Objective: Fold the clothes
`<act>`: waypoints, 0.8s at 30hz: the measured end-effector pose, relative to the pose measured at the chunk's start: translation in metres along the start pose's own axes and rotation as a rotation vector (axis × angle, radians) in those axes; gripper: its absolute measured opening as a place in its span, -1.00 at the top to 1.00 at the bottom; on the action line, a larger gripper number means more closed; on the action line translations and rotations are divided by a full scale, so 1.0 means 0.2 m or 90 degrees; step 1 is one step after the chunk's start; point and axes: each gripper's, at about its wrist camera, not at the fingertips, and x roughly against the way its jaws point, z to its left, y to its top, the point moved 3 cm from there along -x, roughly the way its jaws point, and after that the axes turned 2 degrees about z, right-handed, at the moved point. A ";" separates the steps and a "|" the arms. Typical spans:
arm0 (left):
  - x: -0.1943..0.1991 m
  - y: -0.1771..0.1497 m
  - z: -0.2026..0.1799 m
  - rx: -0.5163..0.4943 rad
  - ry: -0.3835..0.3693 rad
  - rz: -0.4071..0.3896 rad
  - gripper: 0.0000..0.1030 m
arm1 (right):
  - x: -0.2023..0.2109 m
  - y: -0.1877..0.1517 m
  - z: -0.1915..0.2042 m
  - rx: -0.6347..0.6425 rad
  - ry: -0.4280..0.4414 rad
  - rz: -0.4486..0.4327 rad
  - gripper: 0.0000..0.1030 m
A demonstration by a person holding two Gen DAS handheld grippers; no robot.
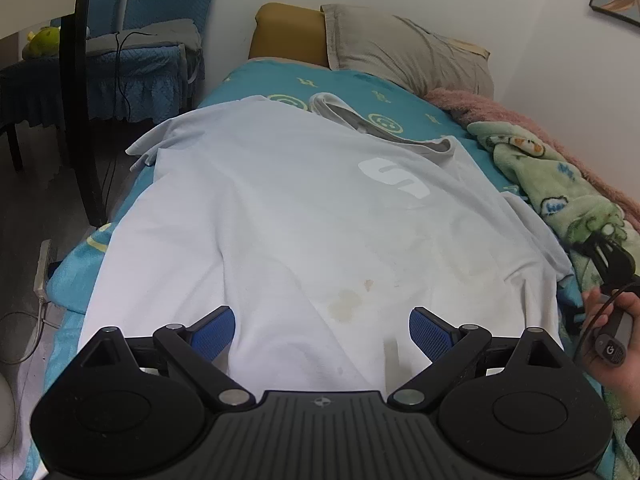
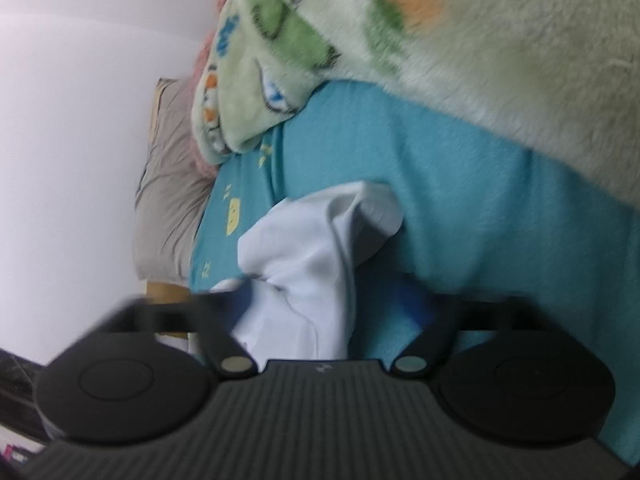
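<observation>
Lying flat on teal bedsheet [image 1: 256, 80]: white T-shirt [image 1: 280, 208], collar pointing toward pillow [image 1: 404, 52]; left gripper [image 1: 322, 330] hovering spread at hem, right gripper [image 2: 332, 304] blurred, apparently spread.

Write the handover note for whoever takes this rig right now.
Left gripper: open, low over the hem of the white T-shirt, holding nothing.
Right gripper: blurred; appears open, at the shirt's side edge by the green blanket.
The shirt lies spread on the blue bed sheet, collar toward the pillow.
Done: spread out. Left: every fold.
</observation>
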 end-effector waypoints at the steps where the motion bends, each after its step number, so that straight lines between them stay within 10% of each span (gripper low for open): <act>1: 0.00 0.00 0.00 0.000 -0.001 0.000 -0.86 | -0.01 -0.01 0.01 0.011 -0.002 0.009 -0.69; 24: -0.10 0.04 -0.05 0.016 -0.042 0.023 -0.86 | -0.59 0.16 0.17 0.015 0.185 0.191 -0.66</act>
